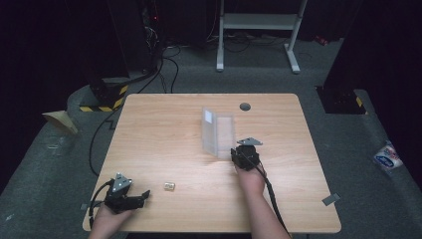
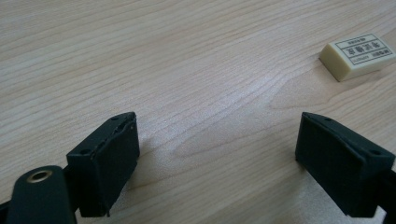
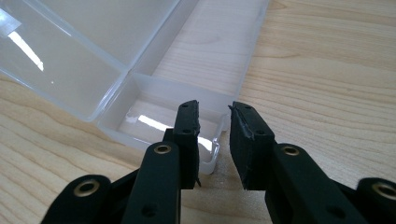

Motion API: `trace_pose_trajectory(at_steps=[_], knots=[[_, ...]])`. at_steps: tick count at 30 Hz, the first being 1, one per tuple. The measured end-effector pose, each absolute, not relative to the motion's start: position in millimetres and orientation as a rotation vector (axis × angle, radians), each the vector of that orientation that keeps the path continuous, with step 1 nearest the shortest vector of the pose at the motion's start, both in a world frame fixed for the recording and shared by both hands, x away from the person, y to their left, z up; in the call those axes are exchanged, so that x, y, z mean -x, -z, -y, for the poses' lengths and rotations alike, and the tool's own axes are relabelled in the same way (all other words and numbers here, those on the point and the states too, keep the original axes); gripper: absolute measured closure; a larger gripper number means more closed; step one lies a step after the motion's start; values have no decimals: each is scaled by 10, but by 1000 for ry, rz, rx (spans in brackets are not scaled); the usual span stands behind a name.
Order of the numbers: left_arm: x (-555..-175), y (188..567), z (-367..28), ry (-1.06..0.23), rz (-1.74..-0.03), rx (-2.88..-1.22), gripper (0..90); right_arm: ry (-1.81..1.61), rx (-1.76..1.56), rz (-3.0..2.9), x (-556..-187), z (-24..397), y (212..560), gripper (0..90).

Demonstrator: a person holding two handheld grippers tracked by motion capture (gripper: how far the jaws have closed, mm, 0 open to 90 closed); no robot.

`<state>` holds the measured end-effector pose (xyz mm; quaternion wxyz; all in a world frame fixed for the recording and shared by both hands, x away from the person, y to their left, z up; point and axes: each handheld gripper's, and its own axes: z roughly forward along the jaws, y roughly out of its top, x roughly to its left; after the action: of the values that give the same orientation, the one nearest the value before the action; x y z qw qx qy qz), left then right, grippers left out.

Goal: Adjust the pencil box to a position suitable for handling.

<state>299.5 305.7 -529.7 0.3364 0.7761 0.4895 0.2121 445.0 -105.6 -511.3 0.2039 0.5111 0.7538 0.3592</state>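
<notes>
The clear box [image 1: 219,132] sits open; the right gripper [image 3: 214,122] pinches its corner wall. The left gripper [image 2: 217,140] gapes near the eraser [image 2: 357,55].

Overhead light falls evenly on the desk [image 1: 164,144], while the surrounding floor and background stay dim to black. High view soft and low in detail. In the right gripper view, white glare streaks cross the clear plastic box [image 3: 154,60]. Both gripper views blur the near jaws; short soft shadows lie beneath them.

1 eraser [image 1: 169,186], 1 clear box [image 1: 218,132], 2 grippers.
</notes>
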Motion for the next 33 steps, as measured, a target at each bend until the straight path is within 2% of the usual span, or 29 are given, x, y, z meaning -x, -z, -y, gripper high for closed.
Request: trace_pose_trajectory(at_steps=[6, 14, 22, 33], knots=[[-2993, 5297, -3057, -553, -1275, -2023, 140, -1011, -1408, -2116, -4386, 1017, 5128, 678], [-2992, 5298, -3055, -556, -1275, -2020, 143, -1054, -1399, -2128, -4208, 962, 5141, 546], [-2984, 5299, -3055, -559, -1276, -2019, 146, -1063, -1335, -2129, -4116, 905, 5092, 544], [-2984, 5298, -3063, -564, -1267, -2025, 147, -1078, -1278, -2127, -4298, 779, 5054, 532]])
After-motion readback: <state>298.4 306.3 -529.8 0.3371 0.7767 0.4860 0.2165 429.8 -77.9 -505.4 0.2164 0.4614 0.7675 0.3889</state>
